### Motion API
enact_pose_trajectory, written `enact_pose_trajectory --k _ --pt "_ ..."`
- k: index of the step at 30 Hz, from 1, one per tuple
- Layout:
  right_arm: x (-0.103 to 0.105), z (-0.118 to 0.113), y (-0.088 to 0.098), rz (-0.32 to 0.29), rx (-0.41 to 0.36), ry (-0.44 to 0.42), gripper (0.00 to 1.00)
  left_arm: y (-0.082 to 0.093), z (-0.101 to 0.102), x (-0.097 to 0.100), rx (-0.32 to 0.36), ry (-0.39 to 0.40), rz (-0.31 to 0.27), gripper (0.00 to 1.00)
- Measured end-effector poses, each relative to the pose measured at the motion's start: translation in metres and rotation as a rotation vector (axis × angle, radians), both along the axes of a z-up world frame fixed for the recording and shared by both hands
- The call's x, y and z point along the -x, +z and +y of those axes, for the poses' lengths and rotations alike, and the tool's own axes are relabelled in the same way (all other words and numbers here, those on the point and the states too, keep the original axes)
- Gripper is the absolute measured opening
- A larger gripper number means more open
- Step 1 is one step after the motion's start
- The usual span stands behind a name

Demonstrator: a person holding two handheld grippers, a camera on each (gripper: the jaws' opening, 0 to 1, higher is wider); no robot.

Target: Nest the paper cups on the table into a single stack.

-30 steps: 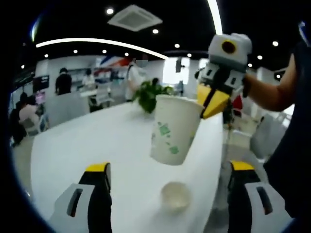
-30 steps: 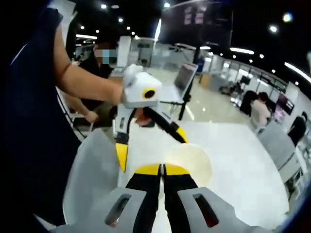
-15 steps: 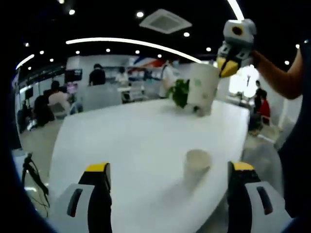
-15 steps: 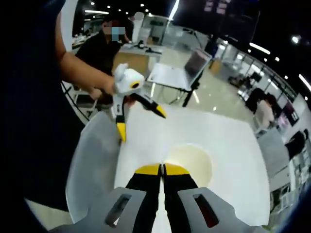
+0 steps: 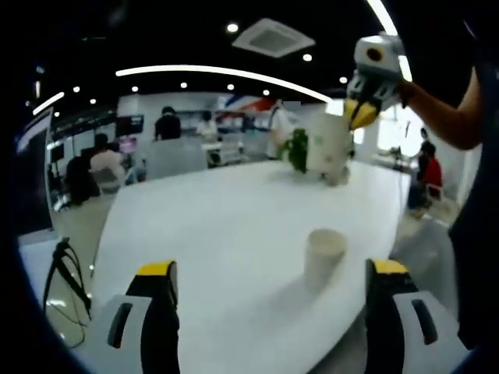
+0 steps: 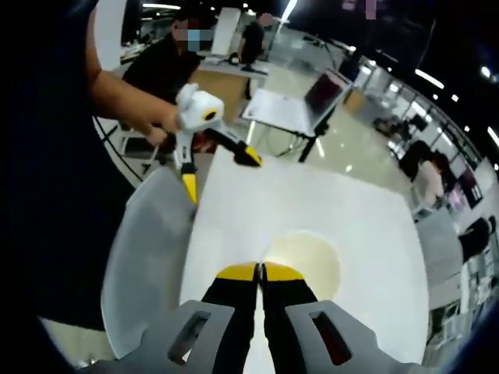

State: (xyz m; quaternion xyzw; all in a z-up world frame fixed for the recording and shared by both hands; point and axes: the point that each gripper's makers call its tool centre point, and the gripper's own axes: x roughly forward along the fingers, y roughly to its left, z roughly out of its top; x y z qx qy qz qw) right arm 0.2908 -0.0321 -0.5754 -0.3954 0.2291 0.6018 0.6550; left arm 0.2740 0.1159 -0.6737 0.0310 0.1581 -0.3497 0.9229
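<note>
On the white table, in the left gripper view, the left gripper hovers near the front edge with its two yellow-tipped jaws spread wide and nothing between them. A small paper cup stands upright on the table ahead of those jaws, toward the right one and apart from both. Farther back, above the far end of the table and just in front of a green plant, the right gripper grips the rim of a taller printed paper cup, held in the air. In the right gripper view, that gripper's jaws are closed together over the near rim of the held cup, whose pale inside faces the camera, and the left gripper's spread jaws show over the table's far left edge
</note>
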Motion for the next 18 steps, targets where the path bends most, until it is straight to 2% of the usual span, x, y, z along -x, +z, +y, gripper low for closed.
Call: enact_pose_trajectory --k 7,18 --pt "-0.003 -0.003 -0.025 0.018 0.040 -0.022 0.00 -0.001 -0.004 -0.001 0.007 -0.003 0.001 0.98" --pt "0.001 -0.002 -0.057 0.037 0.045 -0.039 0.00 -0.004 -0.009 -0.001 0.004 -0.010 0.003 0.98"
